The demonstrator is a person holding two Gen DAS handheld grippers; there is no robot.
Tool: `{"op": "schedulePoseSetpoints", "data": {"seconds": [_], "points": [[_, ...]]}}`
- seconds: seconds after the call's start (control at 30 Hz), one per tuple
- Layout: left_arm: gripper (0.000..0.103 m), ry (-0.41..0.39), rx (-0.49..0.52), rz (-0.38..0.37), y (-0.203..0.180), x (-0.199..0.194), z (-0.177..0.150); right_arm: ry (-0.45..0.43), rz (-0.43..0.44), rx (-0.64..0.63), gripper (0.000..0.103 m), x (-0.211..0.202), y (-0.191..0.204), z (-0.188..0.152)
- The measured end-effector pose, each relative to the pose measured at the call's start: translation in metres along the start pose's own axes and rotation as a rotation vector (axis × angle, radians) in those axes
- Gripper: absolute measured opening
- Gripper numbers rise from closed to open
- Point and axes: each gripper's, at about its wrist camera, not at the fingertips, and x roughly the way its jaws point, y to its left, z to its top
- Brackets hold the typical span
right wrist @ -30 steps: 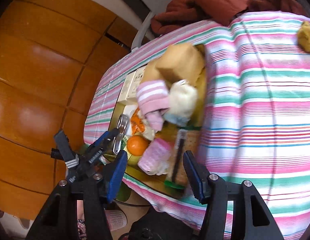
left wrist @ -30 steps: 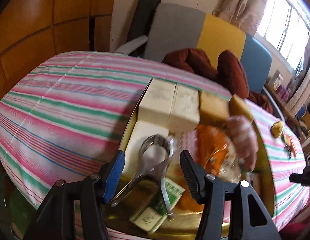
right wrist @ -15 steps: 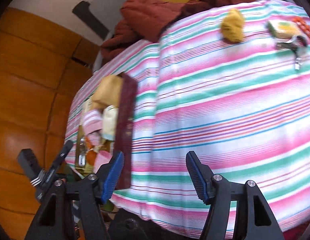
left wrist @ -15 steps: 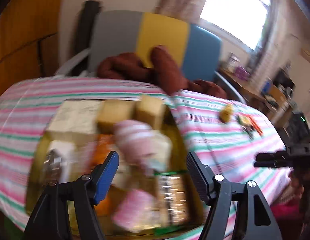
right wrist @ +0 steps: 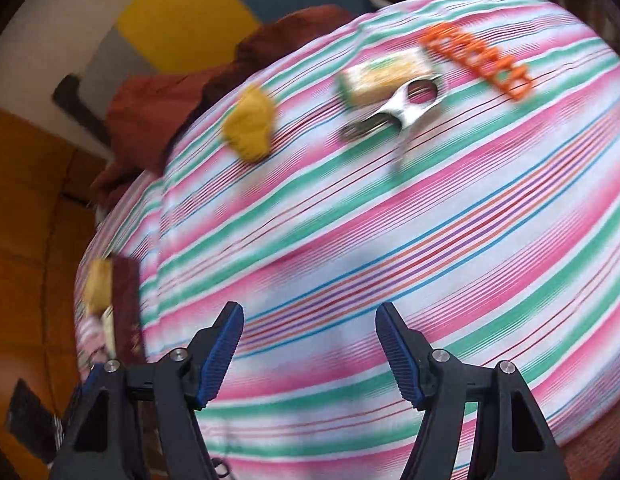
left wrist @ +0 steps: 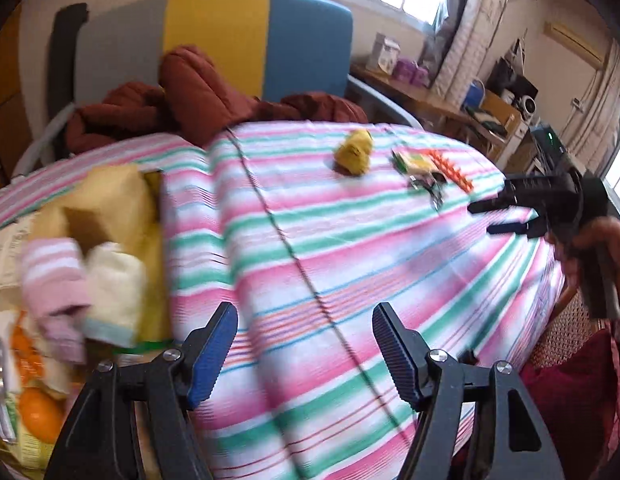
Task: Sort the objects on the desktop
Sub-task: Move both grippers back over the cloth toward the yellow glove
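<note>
Blue-padded and empty, the left gripper (left wrist: 303, 344) and right gripper (right wrist: 310, 344) are hanging low in their frames over the striped worktop (right wrist: 390, 240), the right's jaws having just been opening with nothing between them. Beyond, in the upper part of the right wrist view, the yellow lump (right wrist: 249, 128), metal clip (right wrist: 406, 108), packet (right wrist: 384, 74) and orange piece (right wrist: 478, 64) are lying loose. The filled tray (left wrist: 155, 240) is sitting at the left view's left edge; I judge approaching one piece squarely is wisest.
</note>
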Motion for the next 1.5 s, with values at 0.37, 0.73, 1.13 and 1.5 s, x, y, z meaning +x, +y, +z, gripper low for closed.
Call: {"op": "schedulePoseSetpoints", "data": {"seconds": [0.37,0.73,1.13,1.5], "points": [[0.071,0.071,0.042,-0.058,-0.042,0.036,-0.001,-0.071,-0.126,0.120,0.074,0.017,-0.042,0.081],[0.071,0.086,0.014,-0.016,-0.020,0.035,-0.005,-0.064,-0.126,0.165,0.053,0.076,-0.029,0.121],[0.071,0.050,0.062,0.009,-0.039,0.093,0.073,0.030,-0.044,-0.043,0.044,0.057,-0.031,0.067],[0.075,0.039,0.244,0.090,-0.089,0.180,0.167,-0.013,-0.008,-0.088,0.052,0.062,-0.027,0.068]]}}
